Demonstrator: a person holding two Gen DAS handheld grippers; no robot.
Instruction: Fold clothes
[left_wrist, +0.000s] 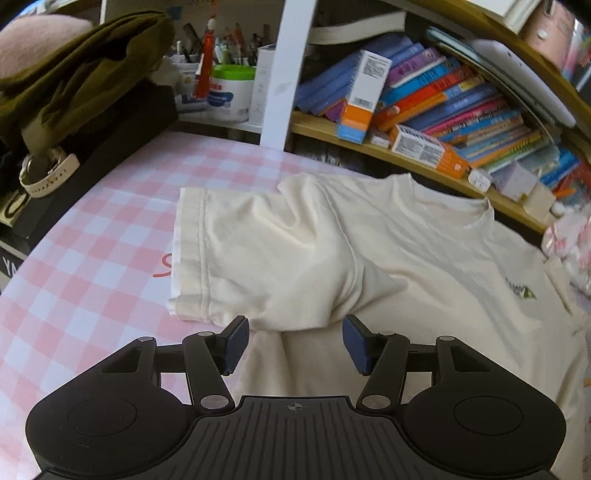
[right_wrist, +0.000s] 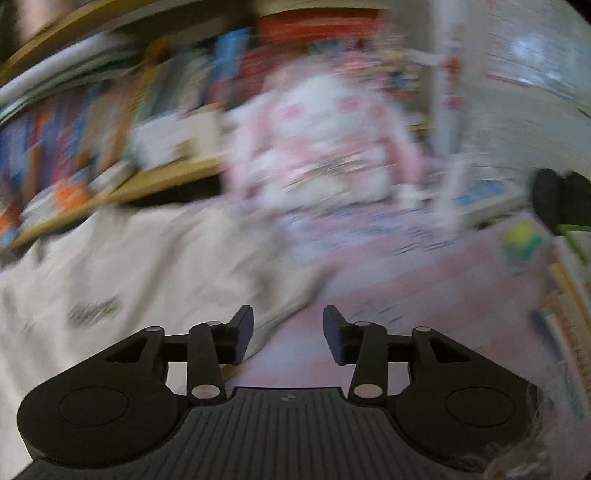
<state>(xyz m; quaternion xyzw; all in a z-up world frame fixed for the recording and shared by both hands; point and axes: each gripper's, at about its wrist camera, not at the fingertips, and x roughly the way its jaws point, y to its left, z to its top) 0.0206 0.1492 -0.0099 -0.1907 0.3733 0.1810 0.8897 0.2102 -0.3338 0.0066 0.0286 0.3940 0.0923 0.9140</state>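
Barely started, I'd say. Near the cameras, the left gripper (left_wrist: 295, 343) and right gripper (right_wrist: 288, 334) both hang released, nothing between the jaws. The t-shirt (left_wrist: 406, 266) (soft cream knit, small chest print) lies on the pink checked tablecloth (left_wrist: 92, 258), one sleeve flipped inward, the rest unfolded. Beyond it, a crammed bookshelf (left_wrist: 424, 155).

Everything here is smeared with motion blur. The right claw (right_wrist: 288, 334) has its jaws apart with nothing between them, over the pink checked worktop (right_wrist: 388, 295). A cream shirt (right_wrist: 129, 266) spreads to the left, its edge just beside the left finger. Behind stand a wooden bookshelf (right_wrist: 110, 192) and a pink-and-white heap (right_wrist: 321, 140), too blurred to identify.
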